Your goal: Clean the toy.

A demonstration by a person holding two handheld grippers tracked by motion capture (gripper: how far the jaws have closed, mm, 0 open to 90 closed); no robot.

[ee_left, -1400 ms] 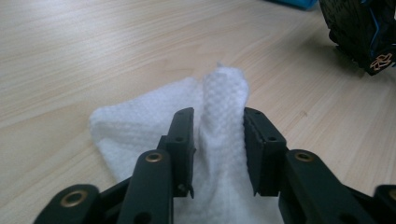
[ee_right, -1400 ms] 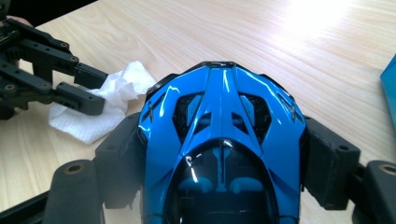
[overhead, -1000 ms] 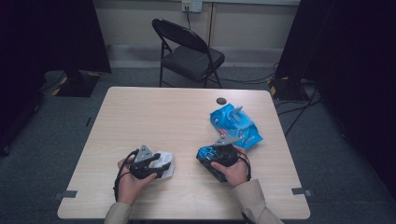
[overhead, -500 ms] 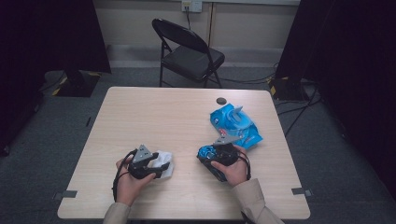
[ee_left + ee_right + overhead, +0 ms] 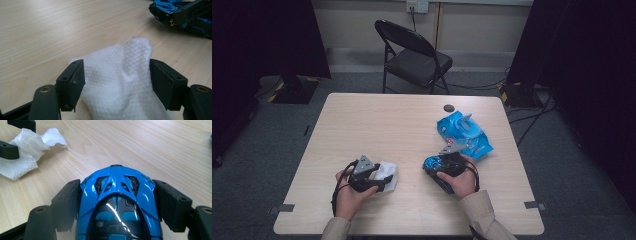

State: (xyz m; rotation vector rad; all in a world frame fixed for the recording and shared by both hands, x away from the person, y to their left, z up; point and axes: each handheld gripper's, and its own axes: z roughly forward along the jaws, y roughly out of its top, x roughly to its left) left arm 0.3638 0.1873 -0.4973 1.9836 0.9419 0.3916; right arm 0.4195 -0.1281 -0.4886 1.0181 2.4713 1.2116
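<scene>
A crumpled white paper wipe [image 5: 388,170] lies on the wooden table [image 5: 377,125] near the front left. My left gripper [image 5: 383,181] lies low around it. In the left gripper view its jaws [image 5: 116,75] have just been opening, and the wipe [image 5: 112,90] stands loosely between the pads. A blue toy car [image 5: 432,162] sits at the front right, with my right gripper [image 5: 430,167] shut on its sides. The right gripper view shows the car's [image 5: 117,202] glossy roof between the two pads [image 5: 117,195], and the wipe [image 5: 27,147] farther off.
A torn blue plastic packet [image 5: 464,132] lies just behind the right hand. A small dark disc [image 5: 449,107] rests near the table's far edge. A black folding chair [image 5: 414,55] stands beyond the table. Cables run over the floor at the right.
</scene>
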